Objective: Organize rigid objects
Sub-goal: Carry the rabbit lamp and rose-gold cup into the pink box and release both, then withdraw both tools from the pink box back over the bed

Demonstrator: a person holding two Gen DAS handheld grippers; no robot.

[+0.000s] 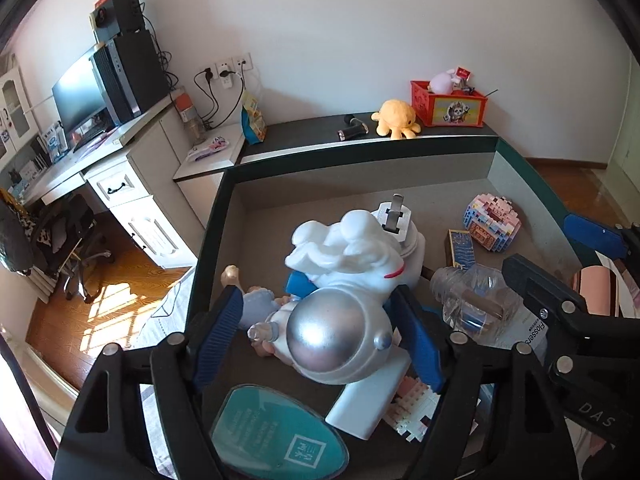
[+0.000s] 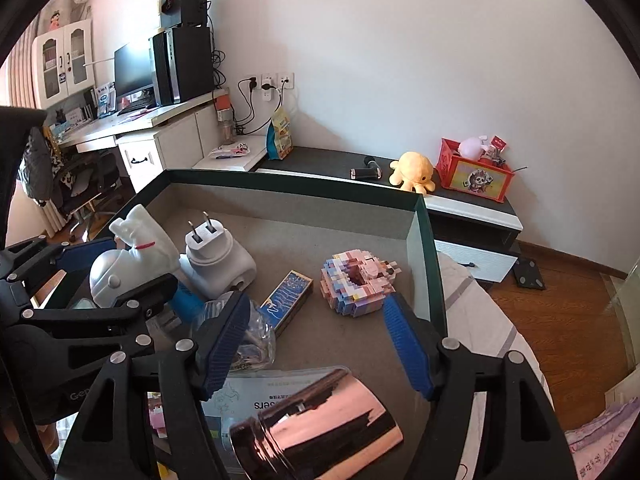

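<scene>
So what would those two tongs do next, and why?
Probably draw both tongs up and back out of the box. The left tongs stand open around the silver astronaut figure, and the right tongs stand open above the shiny copper cup. Both things appear to lie in the box already, so nothing seems left to carry.

Silver-white astronaut; pink-blue block model; rose-gold cup; dark-green box rim.
</scene>
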